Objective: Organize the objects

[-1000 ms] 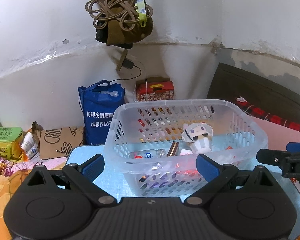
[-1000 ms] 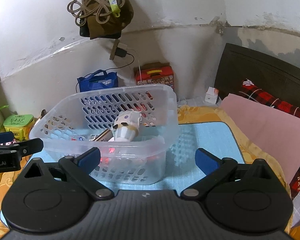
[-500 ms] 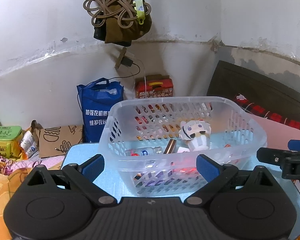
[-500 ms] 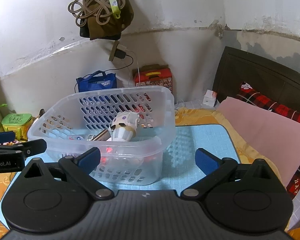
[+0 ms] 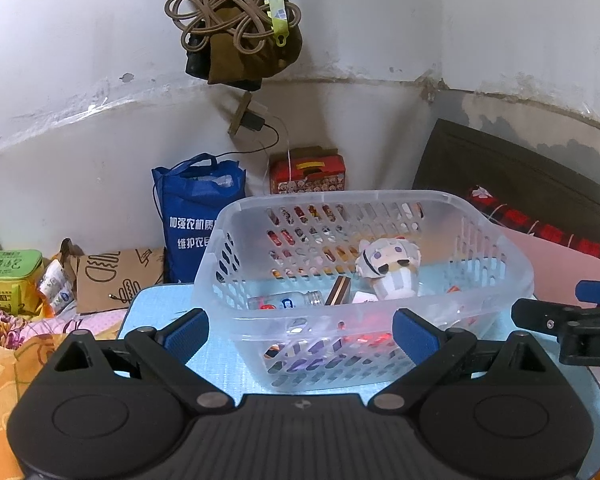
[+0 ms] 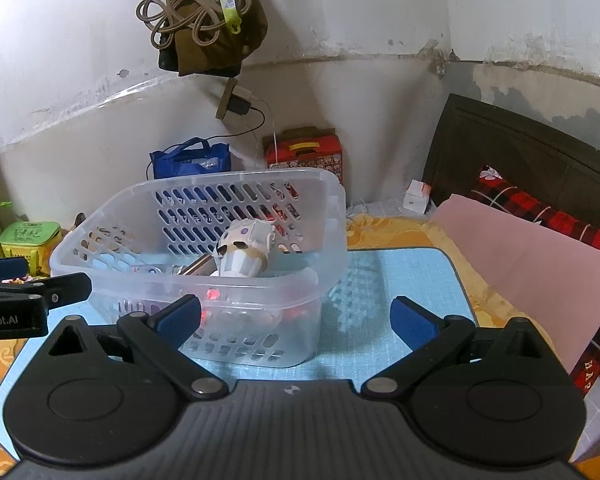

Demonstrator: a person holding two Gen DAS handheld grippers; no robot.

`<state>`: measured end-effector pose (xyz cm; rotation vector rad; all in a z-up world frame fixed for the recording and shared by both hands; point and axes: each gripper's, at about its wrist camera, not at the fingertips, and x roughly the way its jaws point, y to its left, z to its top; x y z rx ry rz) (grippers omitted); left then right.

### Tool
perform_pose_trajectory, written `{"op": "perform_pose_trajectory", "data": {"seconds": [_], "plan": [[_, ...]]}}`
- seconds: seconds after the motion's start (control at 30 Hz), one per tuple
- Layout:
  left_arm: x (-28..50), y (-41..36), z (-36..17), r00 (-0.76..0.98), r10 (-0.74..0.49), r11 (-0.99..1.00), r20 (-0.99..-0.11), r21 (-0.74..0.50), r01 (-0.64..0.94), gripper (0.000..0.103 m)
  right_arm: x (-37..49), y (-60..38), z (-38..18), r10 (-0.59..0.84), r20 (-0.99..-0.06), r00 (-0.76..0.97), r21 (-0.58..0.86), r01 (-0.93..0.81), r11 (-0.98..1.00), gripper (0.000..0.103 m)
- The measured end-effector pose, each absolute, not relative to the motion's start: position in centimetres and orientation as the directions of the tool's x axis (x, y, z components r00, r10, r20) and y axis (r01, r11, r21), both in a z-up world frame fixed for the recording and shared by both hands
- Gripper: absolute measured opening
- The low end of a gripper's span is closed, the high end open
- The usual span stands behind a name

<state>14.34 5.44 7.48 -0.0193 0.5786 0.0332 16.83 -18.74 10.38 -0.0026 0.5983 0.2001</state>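
Observation:
A clear plastic basket [image 5: 496,280] [image 6: 332,216] stands on a light blue table [image 5: 216,364] [image 6: 400,280]. Inside it lie a white doll figure [image 5: 392,268] [image 6: 246,250], a small clear bottle [image 5: 284,301], a brown stick-like item [image 5: 337,290] and several small red pieces. My left gripper [image 5: 300,334] is open and empty in front of the basket's near wall. My right gripper [image 6: 296,320] is open and empty at the basket's near right corner. Each gripper shows at the edge of the other's view.
A blue bag [image 5: 198,208], a red carton [image 5: 308,172] and a cardboard piece [image 5: 116,276] stand by the back wall. A green box [image 5: 8,276] sits far left. A pink board [image 6: 532,256] and dark headboard [image 6: 540,152] are right. Cords hang from the wall [image 5: 236,28].
Both grippers have drawn back and up a little, so the basket sits slightly lower and farther in both views. Nothing was grasped or released.

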Motion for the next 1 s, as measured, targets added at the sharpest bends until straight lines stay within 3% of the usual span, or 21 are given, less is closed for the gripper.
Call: {"op": "perform_pose_trajectory", "data": {"seconds": [1.0], "plan": [[14.43,5.77,7.21,0.831,0.008,0.999,-0.557,-0.026,-0.026,0.100,16.69,-17.93,10.68,0.184,-0.558,0.810,0.043,-0.193,0.980,0.103]]}}
